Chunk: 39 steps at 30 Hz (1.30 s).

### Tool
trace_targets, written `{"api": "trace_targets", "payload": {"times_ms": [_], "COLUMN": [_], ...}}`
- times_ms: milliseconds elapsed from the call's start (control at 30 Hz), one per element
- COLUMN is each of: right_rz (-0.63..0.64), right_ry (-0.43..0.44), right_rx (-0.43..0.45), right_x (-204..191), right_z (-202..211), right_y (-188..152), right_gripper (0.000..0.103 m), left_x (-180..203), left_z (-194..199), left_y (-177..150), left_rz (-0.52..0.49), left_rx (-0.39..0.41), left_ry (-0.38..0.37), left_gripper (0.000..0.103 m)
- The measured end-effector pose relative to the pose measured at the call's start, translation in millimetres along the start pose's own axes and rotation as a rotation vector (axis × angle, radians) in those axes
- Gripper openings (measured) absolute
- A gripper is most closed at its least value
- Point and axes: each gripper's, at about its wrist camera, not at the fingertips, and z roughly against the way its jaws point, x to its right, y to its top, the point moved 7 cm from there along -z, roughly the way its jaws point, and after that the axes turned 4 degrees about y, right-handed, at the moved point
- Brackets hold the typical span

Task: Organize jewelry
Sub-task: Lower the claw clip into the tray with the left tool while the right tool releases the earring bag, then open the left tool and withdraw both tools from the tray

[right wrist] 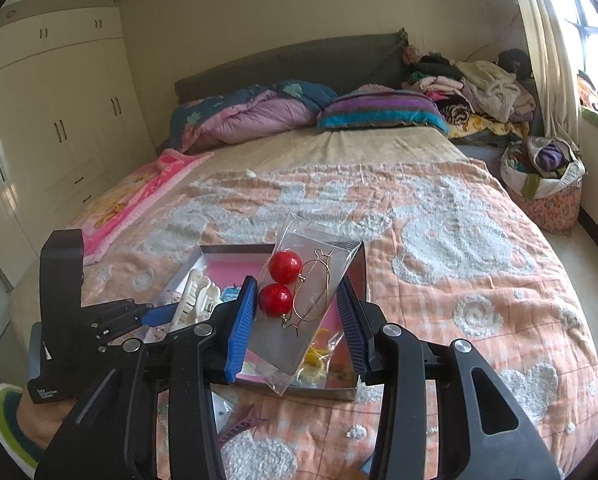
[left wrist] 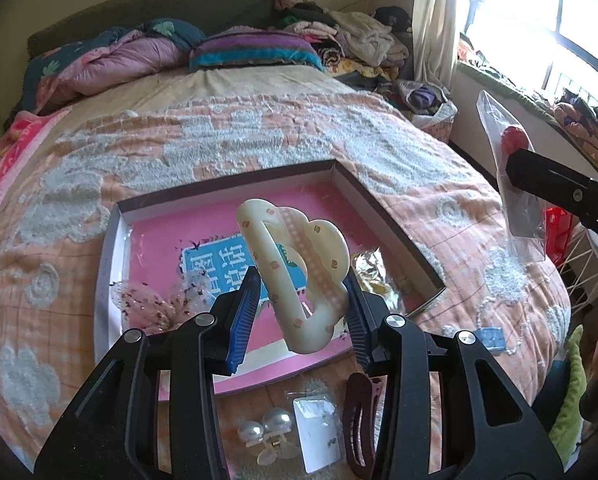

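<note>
My left gripper [left wrist: 301, 312] is narrowed onto a cream hair claw [left wrist: 295, 276], both blue pads pressing its sides, at the centre of the left wrist frame above the pink-lined box [left wrist: 111, 248] on the bedspread [left wrist: 99, 160]. My right gripper [right wrist: 297, 320] is partly closed on a clear packet of red ball earrings [right wrist: 299, 296], centre of its frame, over the same box. At the bottom of the left wrist frame, on the bedspread, lie a pearl clip [left wrist: 265, 436], an earring card [left wrist: 319, 432] and a maroon claw [left wrist: 359, 420].
</note>
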Motion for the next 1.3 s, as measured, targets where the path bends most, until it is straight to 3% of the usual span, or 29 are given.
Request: {"api": "trace_targets", "payload": {"times_ms": [733,833,900,1300], "right_rz": [-0.023,-0.029,-0.038,-0.066], "right_ry": [-0.036,-0.039,-0.037,-0.037], "right_rx": [-0.136,-0.145,-0.14,-0.04], "right_x": [25,26,25,23], "right_z": [-76,-79,-77,-19], "right_y": [-37,-38,-38,-27], "right_gripper": [0.041,0.045,0.056,0.075], "left_x": [-11,-12,-14,-19], "left_z": [-38,-35,-33,-2], "left_y": [-19,-18,-17,-9], "left_rz": [-0.005,-0.004,-0.002,0.014], "left_rx": [-0.079,-0.071,-0.068,-0.027], "left_ry": [0.021,0.029,0.035,0.045], "left_gripper": [0.035,0.038,0.038,0.043]}}
